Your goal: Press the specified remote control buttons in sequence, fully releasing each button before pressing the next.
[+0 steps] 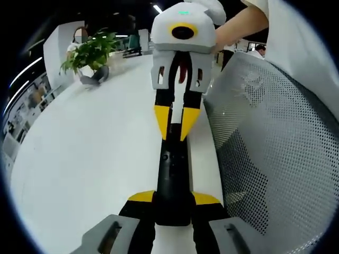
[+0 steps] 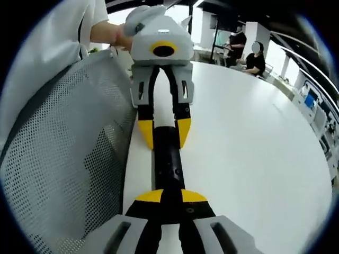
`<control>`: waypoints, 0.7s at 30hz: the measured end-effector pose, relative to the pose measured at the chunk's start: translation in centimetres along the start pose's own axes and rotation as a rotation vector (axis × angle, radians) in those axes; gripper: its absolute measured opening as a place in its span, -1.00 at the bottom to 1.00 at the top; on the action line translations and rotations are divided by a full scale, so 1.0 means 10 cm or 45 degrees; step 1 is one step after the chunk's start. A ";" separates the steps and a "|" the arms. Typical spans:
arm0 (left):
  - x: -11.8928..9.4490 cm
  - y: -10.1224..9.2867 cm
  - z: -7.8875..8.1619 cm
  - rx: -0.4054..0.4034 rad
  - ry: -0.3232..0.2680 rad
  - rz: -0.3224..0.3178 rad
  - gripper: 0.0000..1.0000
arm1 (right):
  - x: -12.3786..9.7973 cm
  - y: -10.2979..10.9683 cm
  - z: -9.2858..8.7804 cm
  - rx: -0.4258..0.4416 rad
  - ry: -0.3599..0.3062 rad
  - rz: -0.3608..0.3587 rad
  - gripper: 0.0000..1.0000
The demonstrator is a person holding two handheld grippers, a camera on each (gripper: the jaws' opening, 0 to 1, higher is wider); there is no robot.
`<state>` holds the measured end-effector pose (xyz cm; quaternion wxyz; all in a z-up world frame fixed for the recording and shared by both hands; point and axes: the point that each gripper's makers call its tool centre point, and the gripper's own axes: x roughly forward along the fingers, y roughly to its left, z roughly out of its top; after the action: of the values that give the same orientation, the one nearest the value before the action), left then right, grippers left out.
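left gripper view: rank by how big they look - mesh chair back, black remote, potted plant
1. mesh chair back, largest, though it sits very near the camera, so nearness inflates it.
2. black remote, a long bar held between both grippers.
3. potted plant, smallest, but it stands far off on the white table, so its true size is unsure.

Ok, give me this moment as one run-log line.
remote: black, on white table | left gripper: shut on remote's near end | right gripper: shut on its far end | mesh chair beside table | no button press visible
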<state>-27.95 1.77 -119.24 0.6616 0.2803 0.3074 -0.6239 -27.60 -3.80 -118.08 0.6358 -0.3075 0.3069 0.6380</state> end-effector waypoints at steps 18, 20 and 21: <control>0.00 -0.01 0.00 0.009 -0.017 -0.008 -0.51 | 0.05 0.03 0.02 -0.112 0.266 0.105 -0.88; 0.00 -0.01 0.00 0.011 -0.018 -0.010 -0.51 | 0.06 0.03 0.02 -0.129 0.319 0.097 -0.88; 0.00 -0.01 0.00 0.010 -0.019 -0.011 -0.51 | 0.06 0.03 0.02 -0.121 0.336 0.089 -0.88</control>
<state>-28.00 1.72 -119.25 0.6599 0.2769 0.3012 -0.6301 -27.94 -3.28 -118.46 0.5521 -0.4075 0.3677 0.6276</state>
